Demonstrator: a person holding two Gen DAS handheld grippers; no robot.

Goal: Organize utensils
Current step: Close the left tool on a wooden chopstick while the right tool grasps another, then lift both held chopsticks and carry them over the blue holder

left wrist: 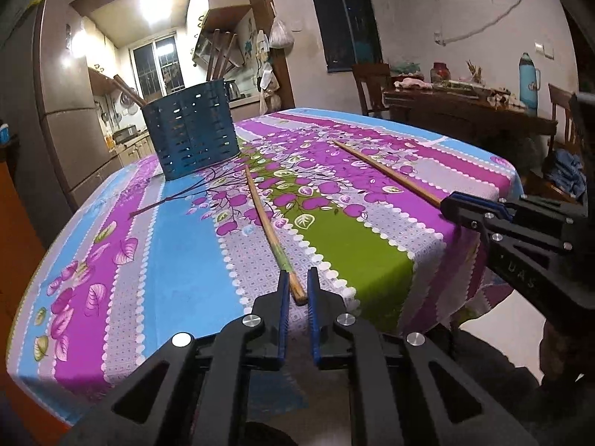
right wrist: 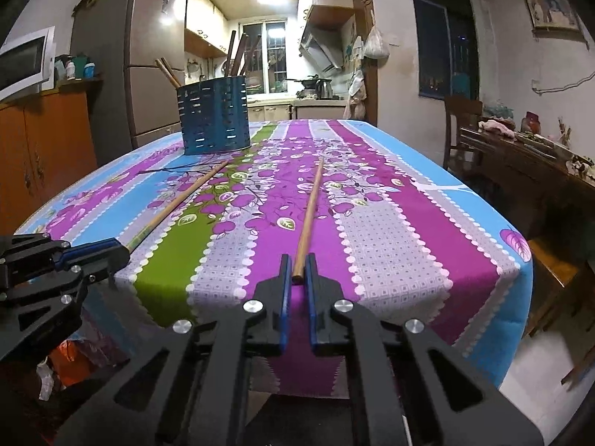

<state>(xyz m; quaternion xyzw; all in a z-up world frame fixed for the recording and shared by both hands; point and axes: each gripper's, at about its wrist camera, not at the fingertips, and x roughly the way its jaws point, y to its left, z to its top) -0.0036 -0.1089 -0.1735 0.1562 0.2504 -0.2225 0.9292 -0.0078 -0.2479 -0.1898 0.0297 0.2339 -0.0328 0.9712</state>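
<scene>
Two wooden chopsticks lie flat on the cloth-covered surface (right wrist: 390, 223), well apart from each other, thin tips pointing toward the blue slotted utensil holder (left wrist: 191, 130) at the far side. The holder already has several sticks standing in it.

Left gripper (left wrist: 297, 282): jaws part open, straddling the butt end of the left chopstick (left wrist: 266, 223). The butt lies closer to the left pad; whether it touches, cannot tell. No grip yet.

Right gripper (right wrist: 296, 268): jaws likewise part open around the butt of the right chopstick (right wrist: 308, 215), stick end just between the tips. Not clamped.

Risks, as judged from here:
- Both grasps sit at the extreme end of a long, round stick. Closing there likely leaves the far tip drooping or swinging, awkward for aiming into the holder.
- Round wood between flat pads may roll or squirt forward as the jaws close, especially the left one, off-centre in the gap.
- Sticks lie flat on soft cloth; pads coming in low could catch or drag the fabric.
- The holder looks light and crowded; a tilted stick could strike its rim or the sticks inside and tip it.
- Both arms heading for one holder could collide.
</scene>
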